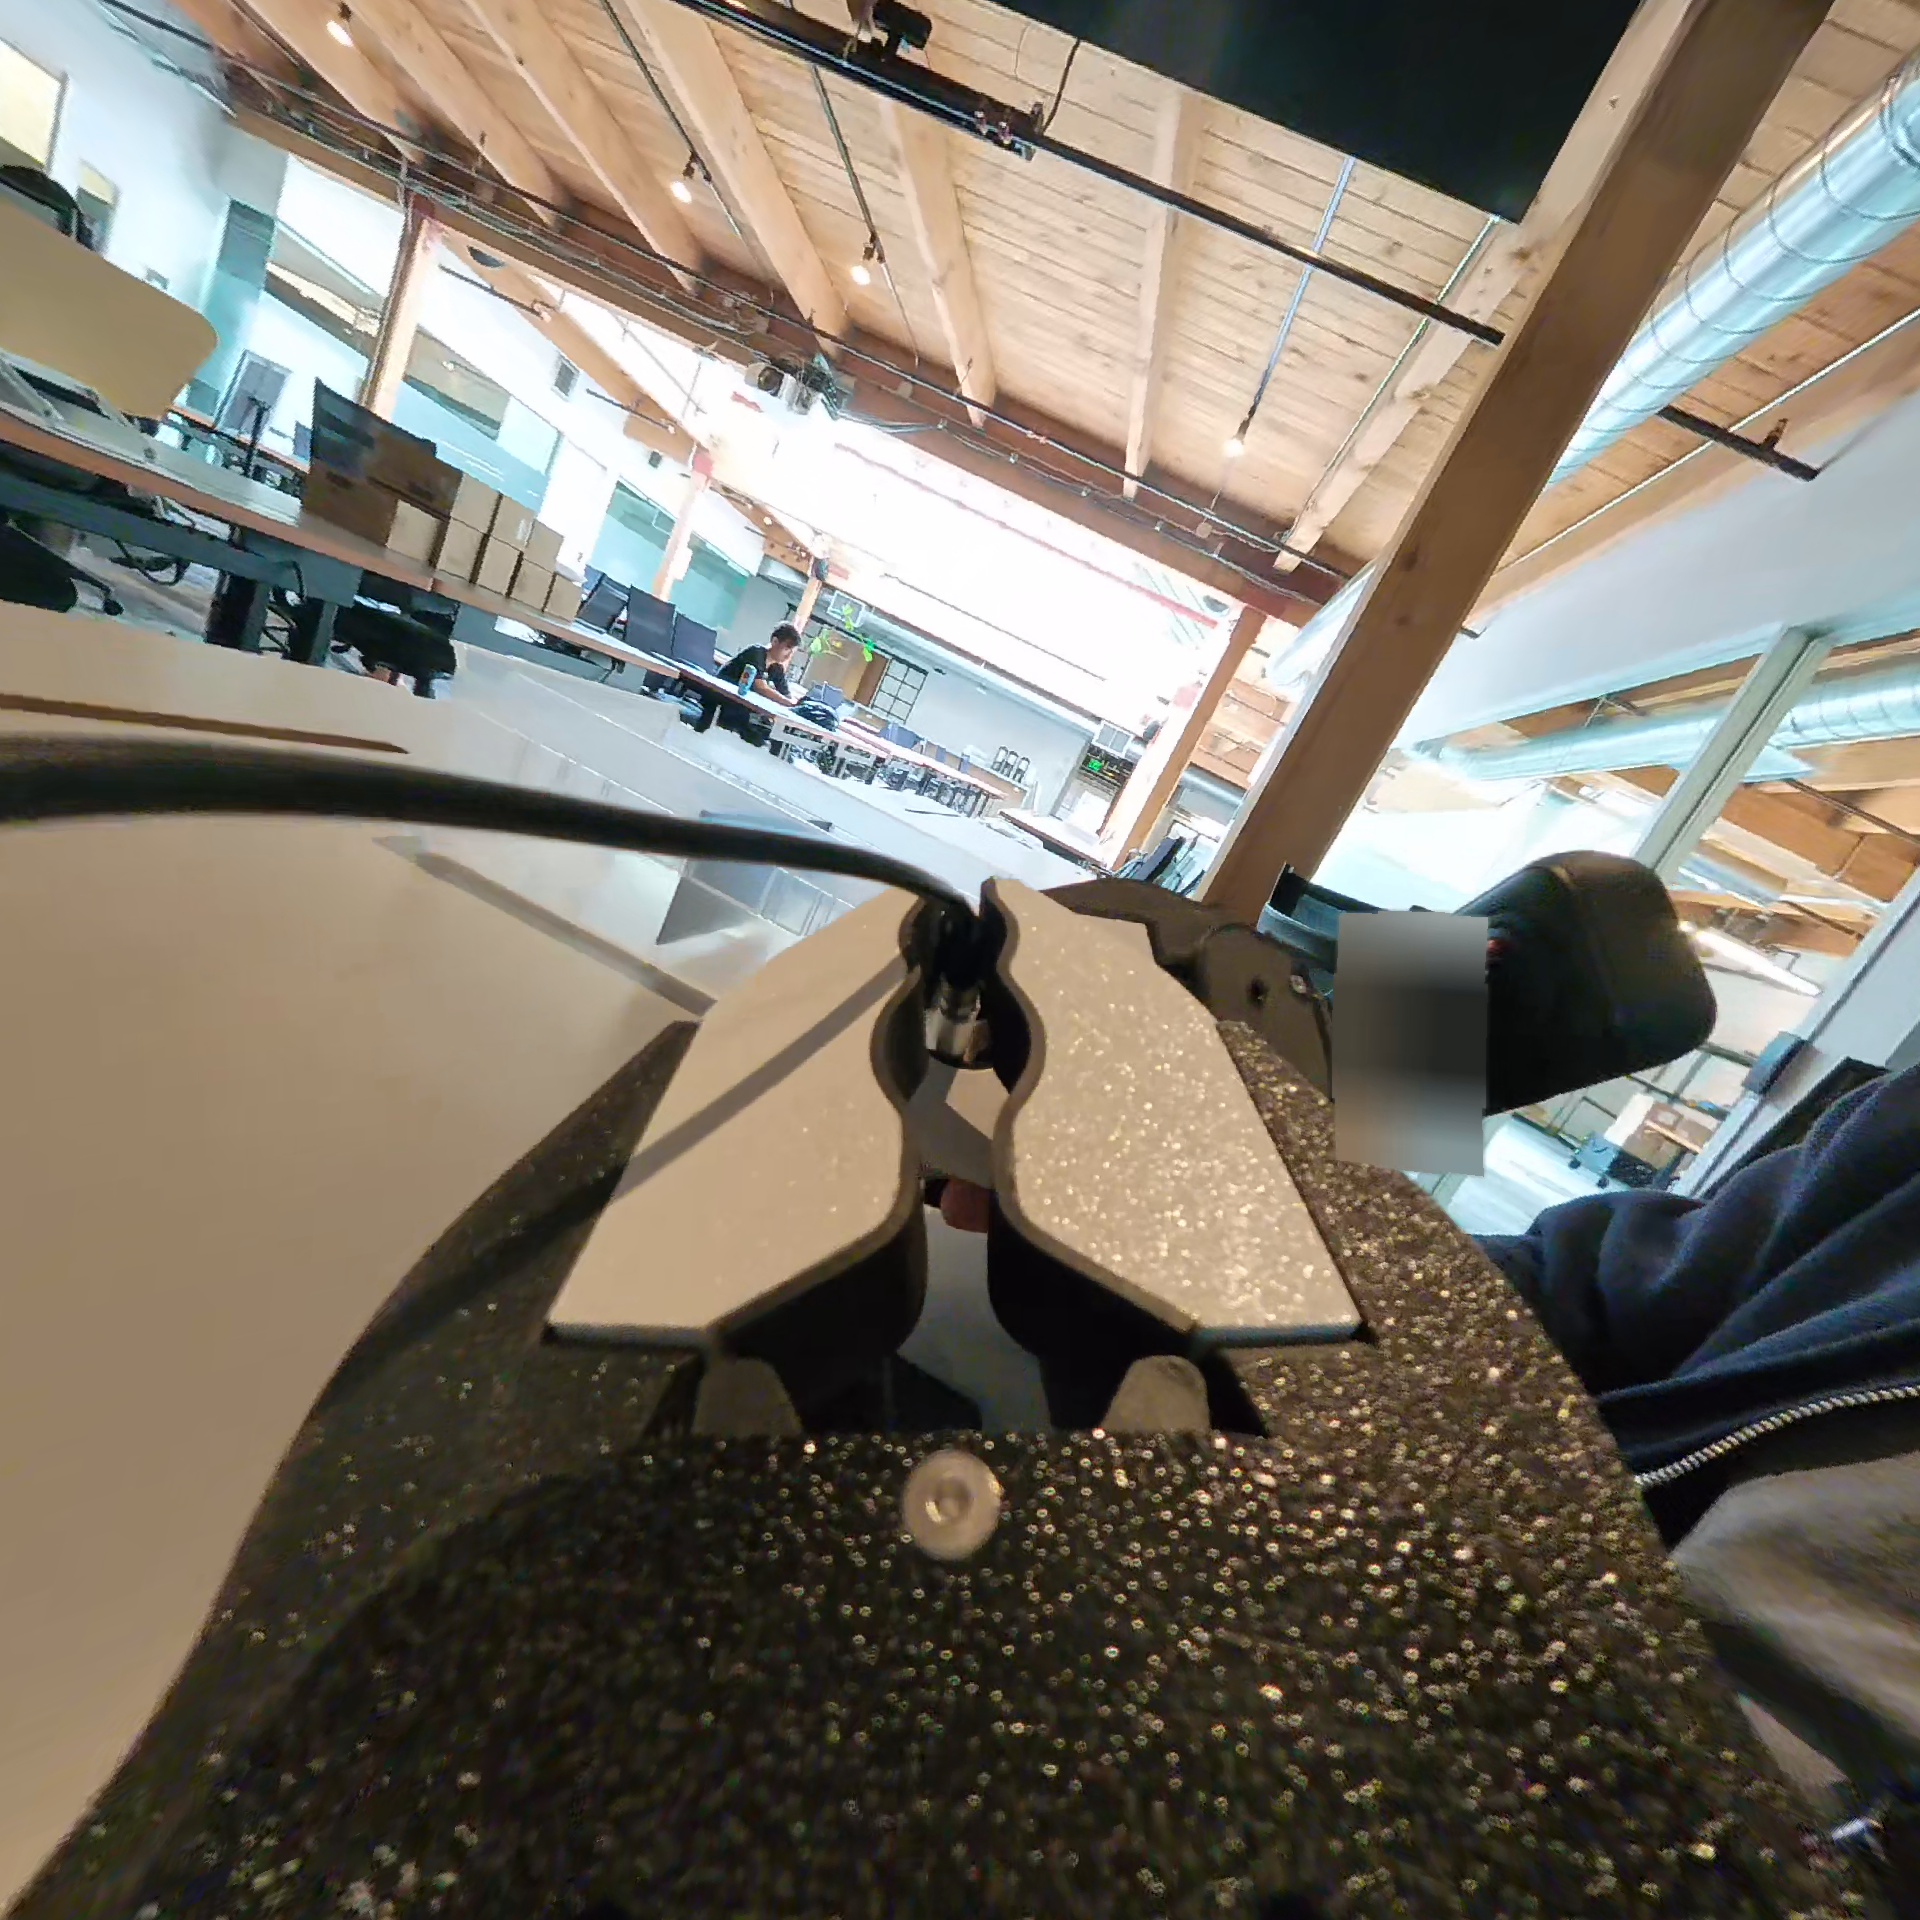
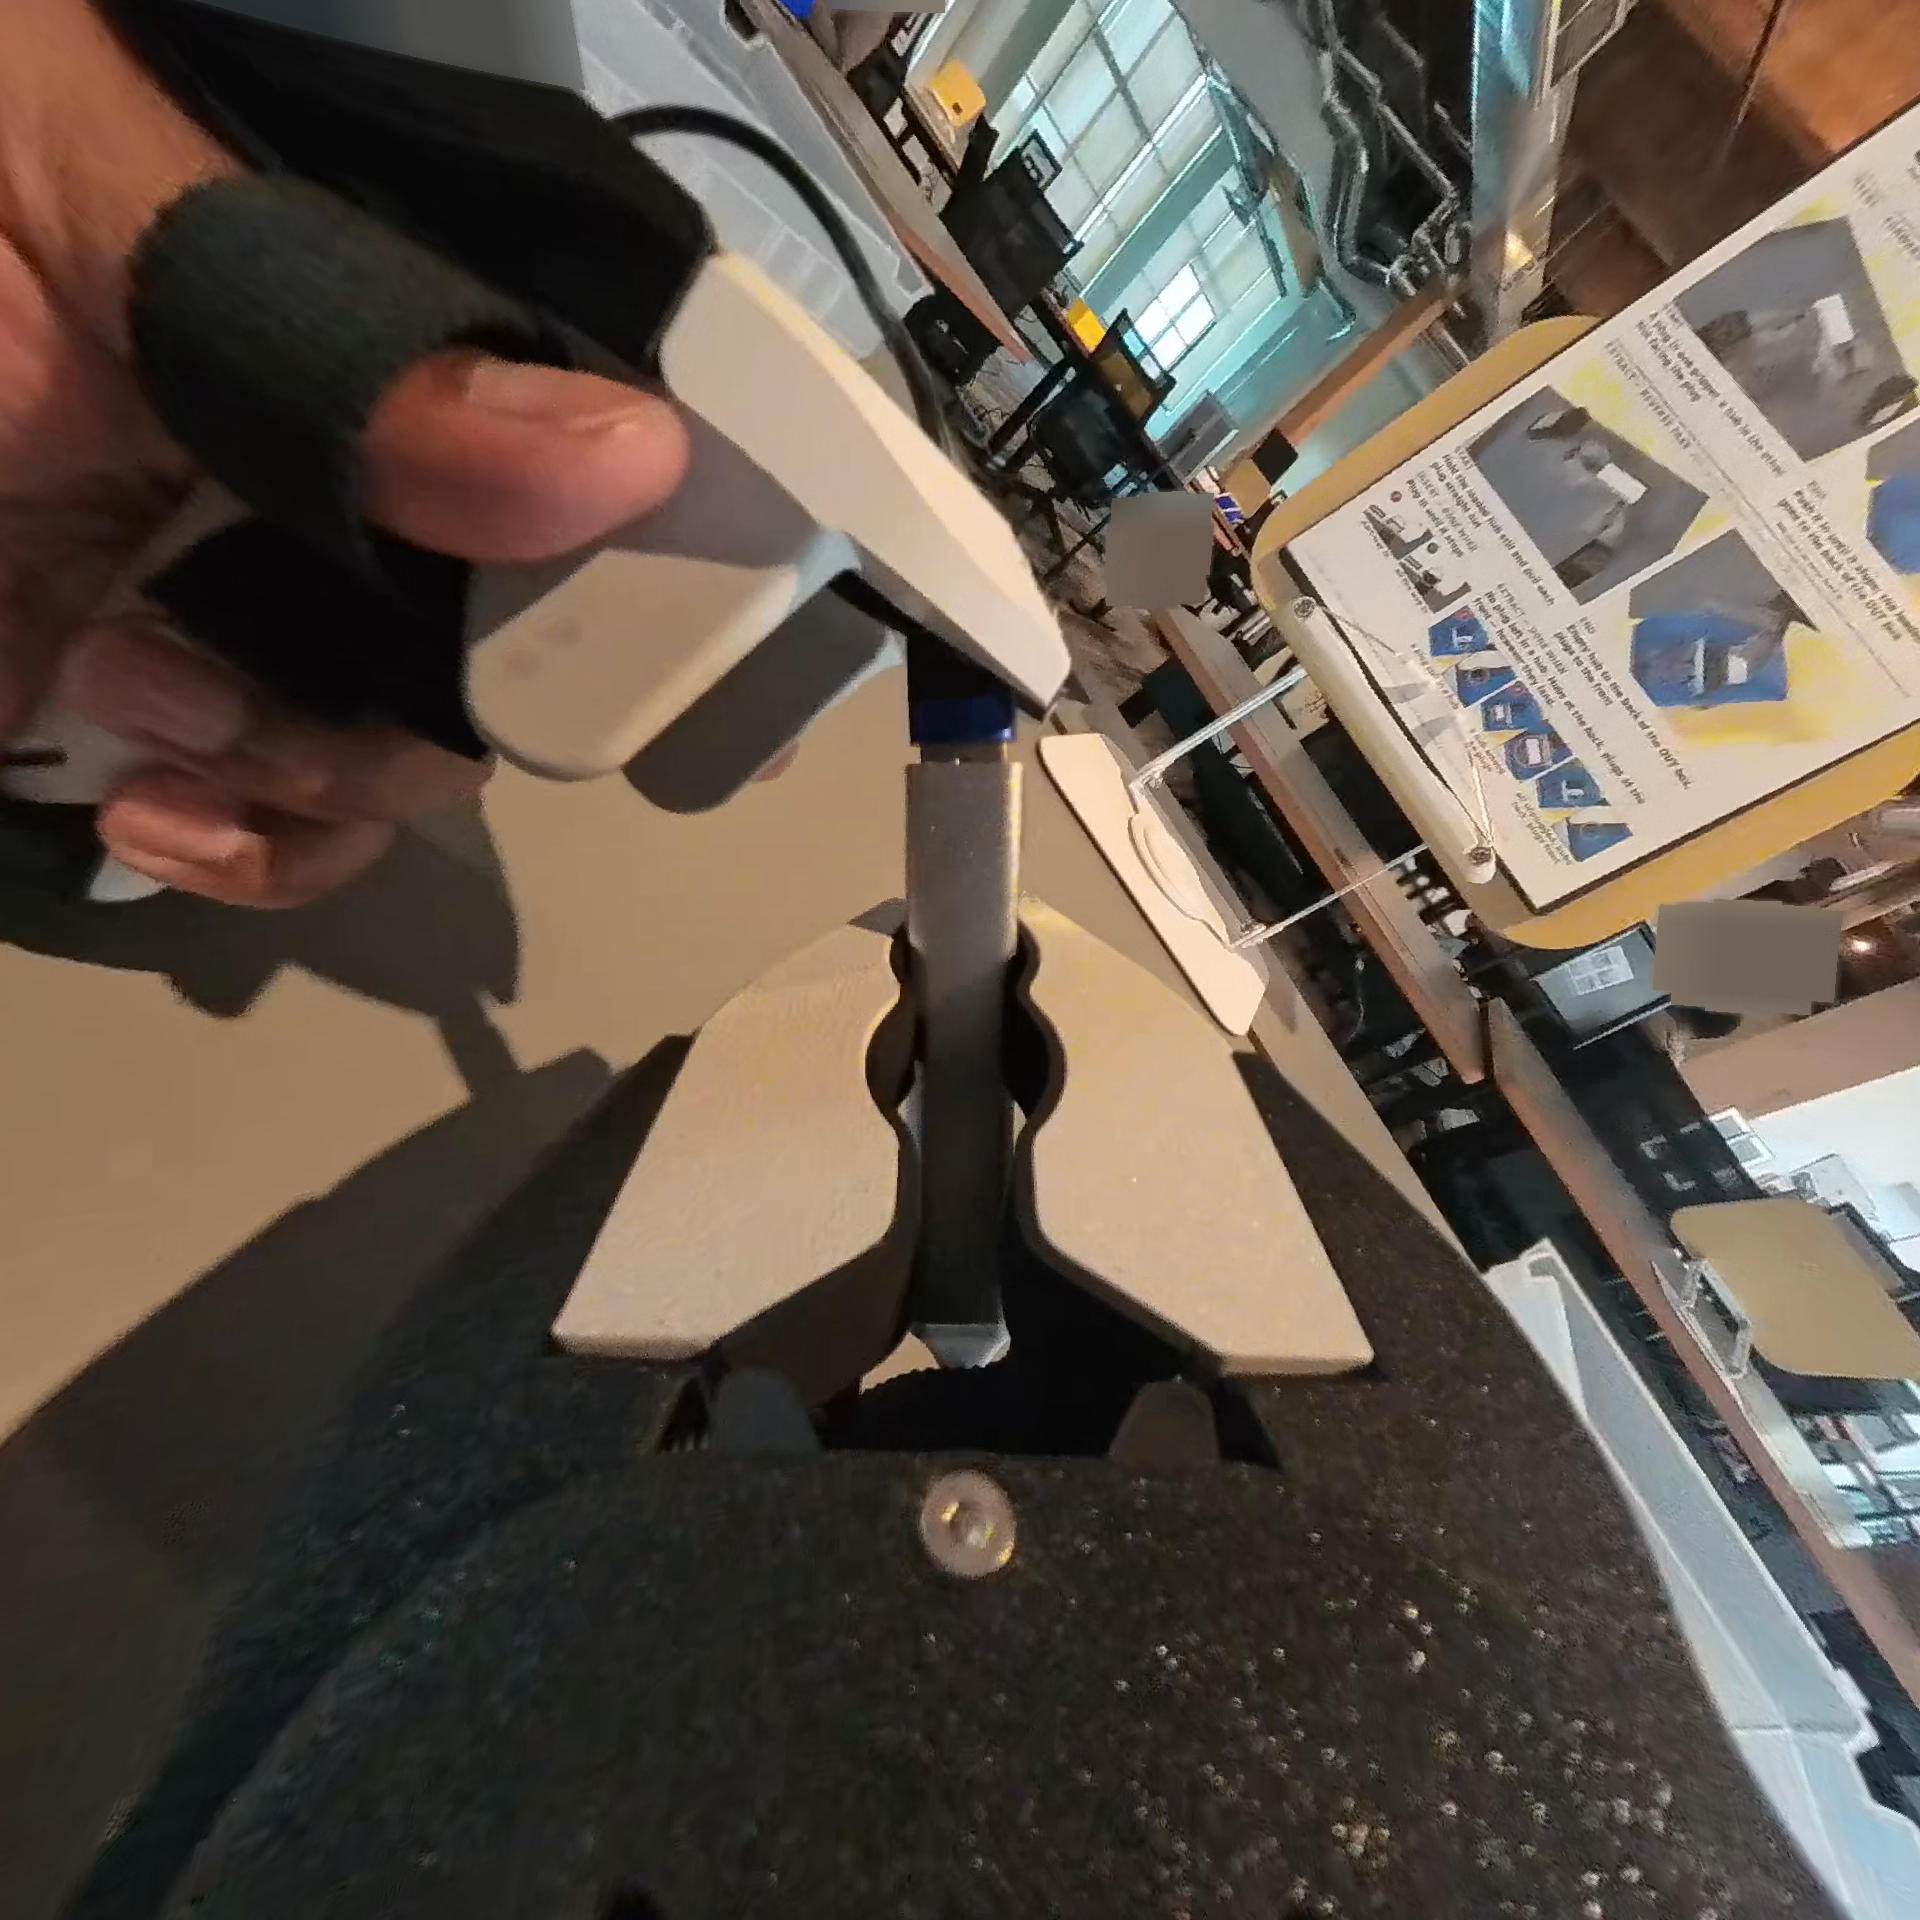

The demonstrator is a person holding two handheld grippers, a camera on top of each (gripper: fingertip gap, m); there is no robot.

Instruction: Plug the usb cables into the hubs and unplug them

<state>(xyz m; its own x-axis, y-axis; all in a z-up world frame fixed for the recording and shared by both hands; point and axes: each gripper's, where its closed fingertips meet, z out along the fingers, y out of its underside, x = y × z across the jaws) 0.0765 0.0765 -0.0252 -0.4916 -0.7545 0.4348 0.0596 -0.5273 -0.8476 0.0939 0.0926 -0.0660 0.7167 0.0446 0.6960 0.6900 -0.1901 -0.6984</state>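
In the left wrist view, my left gripper [image 1: 951,909] is shut on a USB plug [image 1: 951,1023], and its black cable [image 1: 468,795] arcs away to the left. In the right wrist view, my right gripper [image 2: 961,940] is shut on a slim grey hub [image 2: 961,862] that points forward along the fingers. The left gripper [image 2: 1029,675], held by a gloved hand [image 2: 343,436], comes in from the upper left. It holds the plug's blue-banded end [image 2: 961,719] at the hub's far end. I cannot tell how deep the plug sits. The right gripper's body [image 1: 1590,987] shows in the left wrist view.
A beige tabletop [image 2: 312,1039] lies below both grippers. An instruction board [image 2: 1621,582] on a clear acrylic stand [image 2: 1278,842] stands to the right, with a white pad [image 2: 1101,821] by it. A wooden post [image 1: 1507,468] and a person's dark sleeve [image 1: 1714,1299] are to the right. My hands' fingertips stand some 5 cm from each other.
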